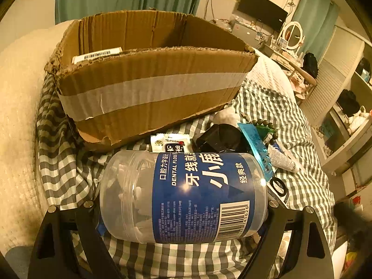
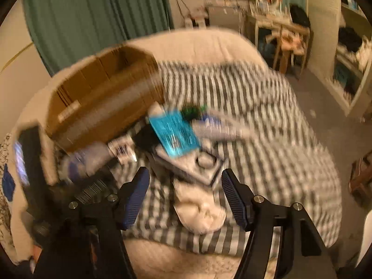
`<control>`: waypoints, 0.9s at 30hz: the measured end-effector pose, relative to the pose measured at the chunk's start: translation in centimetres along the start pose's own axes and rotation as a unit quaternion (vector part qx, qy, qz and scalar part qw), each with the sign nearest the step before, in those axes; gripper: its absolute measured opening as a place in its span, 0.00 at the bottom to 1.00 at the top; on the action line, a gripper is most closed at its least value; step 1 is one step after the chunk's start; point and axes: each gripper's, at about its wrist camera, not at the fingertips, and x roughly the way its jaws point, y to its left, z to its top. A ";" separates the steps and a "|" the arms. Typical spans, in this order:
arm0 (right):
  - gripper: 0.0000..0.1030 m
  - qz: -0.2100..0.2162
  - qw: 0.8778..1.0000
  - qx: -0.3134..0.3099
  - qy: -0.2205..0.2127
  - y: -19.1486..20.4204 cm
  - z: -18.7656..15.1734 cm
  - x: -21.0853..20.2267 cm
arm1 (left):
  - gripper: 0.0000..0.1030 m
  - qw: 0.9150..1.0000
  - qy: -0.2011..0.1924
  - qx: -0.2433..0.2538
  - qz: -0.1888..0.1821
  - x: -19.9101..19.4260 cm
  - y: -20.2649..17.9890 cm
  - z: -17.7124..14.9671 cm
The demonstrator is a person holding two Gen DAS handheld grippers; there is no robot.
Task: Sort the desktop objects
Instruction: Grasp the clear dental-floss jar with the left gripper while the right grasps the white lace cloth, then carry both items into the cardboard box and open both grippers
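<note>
1. We are holding the floss jar (image 1: 183,197) sideways in the left tongs (image 1: 183,205); the two arms are pressing its ends, cap end to our left. We judge the end-to-end grip suits a smooth round body that could roll out of a grip across its girth.
2. The jar is hanging just in front of the carton (image 1: 148,79), below its rim, over the checked cloth (image 1: 290,116) on the bed. We read this as the carry toward the carton; the jar needs lifting above the near wall first.
3. The carton is standing open-topped with a torn rim and a band of pale tape across its front, so it is probably serving as the sorting bin.
4. The right tongs (image 2: 184,196) are open and gripping nothing, hovering above a pale crumpled thing (image 2: 200,211) on the cloth. That view is blurred, so we are not naming it.
5. The remaining clutter is lying bunched beside the carton: a teal packet (image 2: 174,132), a tube (image 1: 282,159), a dark bead string (image 1: 262,123), a black cup-like item (image 1: 218,137), a white sachet (image 1: 169,143).
6. Readable writing: the jar's blue label is showing "DENTAL FLOSS", "牙线", "小鹿", "经典款", "口腔力学设计" and a barcode. A white barcode sticker (image 1: 96,54) is sitting inside the carton; its digits are too small to read.
</note>
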 end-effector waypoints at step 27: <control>0.12 0.035 0.999 -0.001 0.015 1.3 -2.6 -1.1 | 0.88 0.999 -0.022 0.028 0.004 -2.1 -0.2 0.4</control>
